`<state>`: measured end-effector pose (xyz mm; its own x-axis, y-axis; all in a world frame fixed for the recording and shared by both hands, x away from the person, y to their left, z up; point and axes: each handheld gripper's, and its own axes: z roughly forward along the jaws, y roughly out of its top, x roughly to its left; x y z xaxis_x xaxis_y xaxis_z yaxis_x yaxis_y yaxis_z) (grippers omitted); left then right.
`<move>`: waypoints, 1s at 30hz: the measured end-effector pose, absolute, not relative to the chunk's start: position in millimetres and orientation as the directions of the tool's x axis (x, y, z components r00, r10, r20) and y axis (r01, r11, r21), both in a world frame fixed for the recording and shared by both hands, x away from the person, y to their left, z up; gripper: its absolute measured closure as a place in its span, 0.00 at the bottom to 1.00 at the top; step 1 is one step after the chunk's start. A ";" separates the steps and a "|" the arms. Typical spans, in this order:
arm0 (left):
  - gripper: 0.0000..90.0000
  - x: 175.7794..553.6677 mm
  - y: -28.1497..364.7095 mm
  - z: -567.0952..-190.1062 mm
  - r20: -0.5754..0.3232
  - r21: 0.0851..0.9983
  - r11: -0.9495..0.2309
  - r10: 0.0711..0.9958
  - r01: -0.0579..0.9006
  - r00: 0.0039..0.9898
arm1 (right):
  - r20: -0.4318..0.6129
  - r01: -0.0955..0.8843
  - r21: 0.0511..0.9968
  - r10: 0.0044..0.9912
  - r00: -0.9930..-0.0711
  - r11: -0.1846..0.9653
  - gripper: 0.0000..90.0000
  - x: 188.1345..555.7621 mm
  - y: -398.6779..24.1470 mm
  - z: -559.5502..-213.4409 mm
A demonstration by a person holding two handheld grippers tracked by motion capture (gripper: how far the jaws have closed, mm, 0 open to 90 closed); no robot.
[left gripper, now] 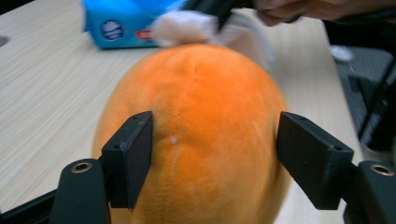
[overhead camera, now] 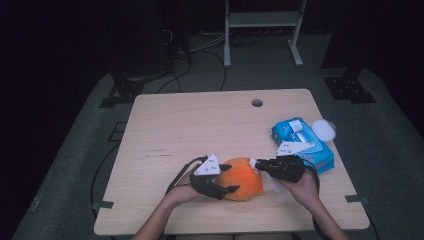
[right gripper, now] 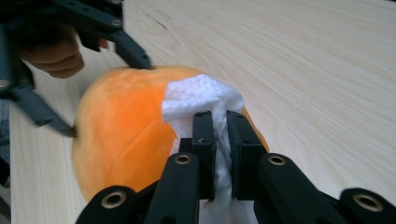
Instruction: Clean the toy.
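Note:
An orange plush ball [overhead camera: 246, 184] lies on the wooden table [overhead camera: 190, 130] near its front edge. My left gripper [overhead camera: 233, 178] reaches in from the left with one jaw on each side of the ball [left gripper: 210, 93], and both jaws touch its fur. From the right, my right gripper [overhead camera: 258, 164] is shut on a white tissue [right gripper: 201, 93], and the bunched tissue [left gripper: 182, 25] rests on the upper side of the ball [right gripper: 121, 121]. In the right gripper view the tissue hangs down between that gripper's jaws [right gripper: 220, 122].
A blue pack of wipes [overhead camera: 300, 142] lies right of the hands, with a round white lid [overhead camera: 324, 130] beside it at the table's right edge. A cable hole [overhead camera: 257, 103] is at the far side. Frame legs and cables stand on the floor beyond.

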<state>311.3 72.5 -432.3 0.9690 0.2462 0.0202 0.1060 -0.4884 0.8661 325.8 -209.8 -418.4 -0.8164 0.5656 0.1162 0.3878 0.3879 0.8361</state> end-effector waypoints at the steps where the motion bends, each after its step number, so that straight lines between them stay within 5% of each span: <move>1: 0.31 310.6 72.5 -431.4 0.010 0.868 -0.486 0.230 0.106 0.973 | 0.122 0.394 0.835 0.568 -0.814 0.385 0.91 326.1 -210.5 -419.8; 11: 0.31 310.6 70.4 -433.4 0.027 0.852 -0.511 0.260 0.114 0.965 | 0.068 0.304 0.851 0.484 -0.872 0.428 0.91 306.9 -184.0 -404.7; 15: 0.30 309.0 73.4 -428.1 0.027 0.870 -0.487 0.208 0.079 0.978 | 0.119 0.355 0.842 0.503 -0.856 0.405 0.91 314.6 -194.9 -410.6; 23: 0.12 314.7 67.4 -431.7 0.054 0.874 -0.477 0.296 0.098 0.954 | 0.086 0.302 0.849 0.451 -0.888 0.433 0.91 305.8 -181.7 -408.7; 25: 0.25 315.0 68.7 -434.2 0.038 0.870 -0.480 0.293 0.113 0.955 | 0.077 0.302 0.847 0.460 -0.884 0.438 0.91 307.4 -184.9 -408.8; 30: 0.32 319.1 73.9 -436.2 0.013 0.857 -0.496 0.293 0.140 0.956 | 0.094 0.330 0.842 0.486 -0.869 0.427 0.91 313.7 -195.3 -412.9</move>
